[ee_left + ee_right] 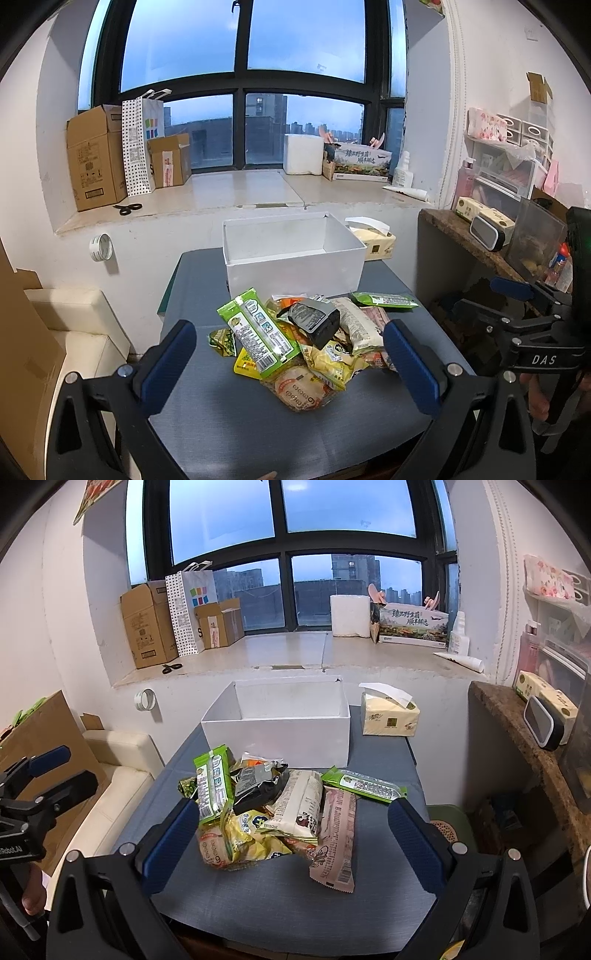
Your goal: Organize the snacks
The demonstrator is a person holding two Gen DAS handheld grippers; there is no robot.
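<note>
A heap of snack packets (314, 339) (273, 812) lies in the middle of the grey table (258, 424) (280, 897). On top are a green packet (258, 332) (212, 790), a black packet (314, 321) (258, 782) and a pink packet (334, 842). Behind the heap stands an open white box (291, 254) (280, 720) with nothing visible inside. My left gripper (288, 354) is open, its blue pads on either side of the heap. Wide open too, my right gripper (291, 834) frames the heap from the near side. Neither holds anything.
A tissue box (373, 240) (389, 716) sits right of the white box. A brown shelf (476, 243) (517, 738) borders the table's right side, a cream seat (74, 325) (114, 779) its left. Cardboard boxes (96, 158) and scissors (127, 208) rest on the window sill.
</note>
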